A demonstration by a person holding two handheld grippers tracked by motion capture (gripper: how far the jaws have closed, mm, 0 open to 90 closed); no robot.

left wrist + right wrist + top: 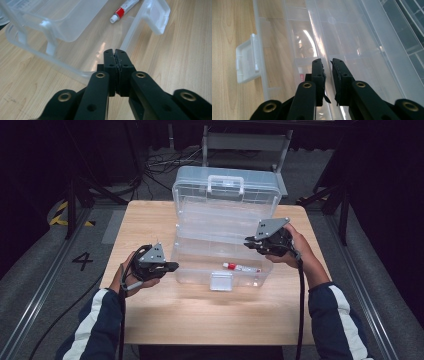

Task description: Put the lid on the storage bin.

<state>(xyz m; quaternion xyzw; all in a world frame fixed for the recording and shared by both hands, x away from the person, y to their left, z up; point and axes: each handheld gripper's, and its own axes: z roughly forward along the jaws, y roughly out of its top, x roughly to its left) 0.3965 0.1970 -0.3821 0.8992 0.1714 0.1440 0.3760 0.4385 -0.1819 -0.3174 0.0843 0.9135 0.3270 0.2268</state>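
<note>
A clear plastic box (176,268) stands open on the wooden table (200,315), its lid (225,185) tipped back. A white tube with a red band (241,267) (124,8) lies on the box floor near the front wall. A clear inner tray (220,225) (62,22) (352,37) sits raised above the floor. My right gripper (248,243) (327,62) is at the tray's right end, its jaws pinched on the tray's thin rim. My left gripper (172,266) (115,53) is shut and empty, just outside the box's left front corner.
The box's white latch flap (221,281) (160,17) (247,60) hangs at the middle of the front wall. Bare table lies in front of the box and to both sides. Beyond the far table edge stand dark stands, cables and a chair frame (247,142).
</note>
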